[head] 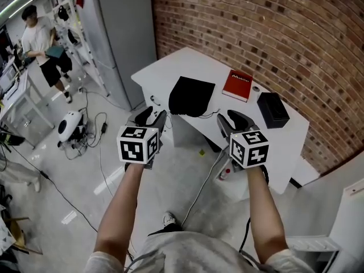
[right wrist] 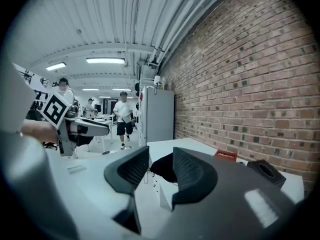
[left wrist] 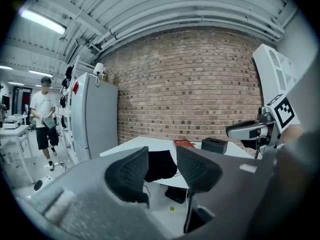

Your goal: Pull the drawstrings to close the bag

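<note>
Shows a black drawstring bag lying at the near edge of the white desk, contents hidden. Places a red book and a black box toward the right end. Holds left gripper and right gripper short of the desk, jaws apart, empty.

bag partly hidden behind jaws, red book title illegible

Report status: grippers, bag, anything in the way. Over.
Left gripper and right gripper open, empty, short of the table. Black bag lies untouched near the table edge. Red book and black box sit aside, not blocking.
</note>
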A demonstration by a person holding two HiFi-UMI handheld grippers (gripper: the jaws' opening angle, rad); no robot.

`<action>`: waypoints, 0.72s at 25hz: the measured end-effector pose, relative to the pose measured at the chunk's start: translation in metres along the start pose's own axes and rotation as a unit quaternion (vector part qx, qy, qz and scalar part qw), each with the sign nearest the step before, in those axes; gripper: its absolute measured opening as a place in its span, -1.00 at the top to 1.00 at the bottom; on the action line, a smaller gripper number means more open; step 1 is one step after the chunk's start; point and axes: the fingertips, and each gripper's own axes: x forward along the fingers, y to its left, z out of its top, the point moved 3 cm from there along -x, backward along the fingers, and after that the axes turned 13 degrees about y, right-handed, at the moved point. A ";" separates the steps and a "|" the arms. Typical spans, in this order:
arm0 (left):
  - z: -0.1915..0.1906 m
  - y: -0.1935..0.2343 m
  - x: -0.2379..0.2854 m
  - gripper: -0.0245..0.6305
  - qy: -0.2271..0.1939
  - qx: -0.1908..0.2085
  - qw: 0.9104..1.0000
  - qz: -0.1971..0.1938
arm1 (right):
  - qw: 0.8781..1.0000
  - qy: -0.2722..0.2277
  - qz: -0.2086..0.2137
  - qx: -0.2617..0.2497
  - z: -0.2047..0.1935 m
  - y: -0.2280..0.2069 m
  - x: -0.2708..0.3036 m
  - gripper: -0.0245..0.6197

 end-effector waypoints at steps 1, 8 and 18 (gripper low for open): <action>0.003 0.006 0.004 0.35 0.000 0.002 1.000 -0.005 | 1.000 0.002 -0.003 0.002 0.003 0.000 0.006 0.44; 0.017 0.043 0.030 0.23 0.001 0.007 1.000 -0.027 | 1.000 0.007 -0.013 0.008 0.022 0.008 0.042 0.24; 0.024 0.085 0.058 0.19 0.000 0.015 0.998 -0.060 | 0.999 0.014 -0.045 0.019 0.036 0.021 0.080 0.14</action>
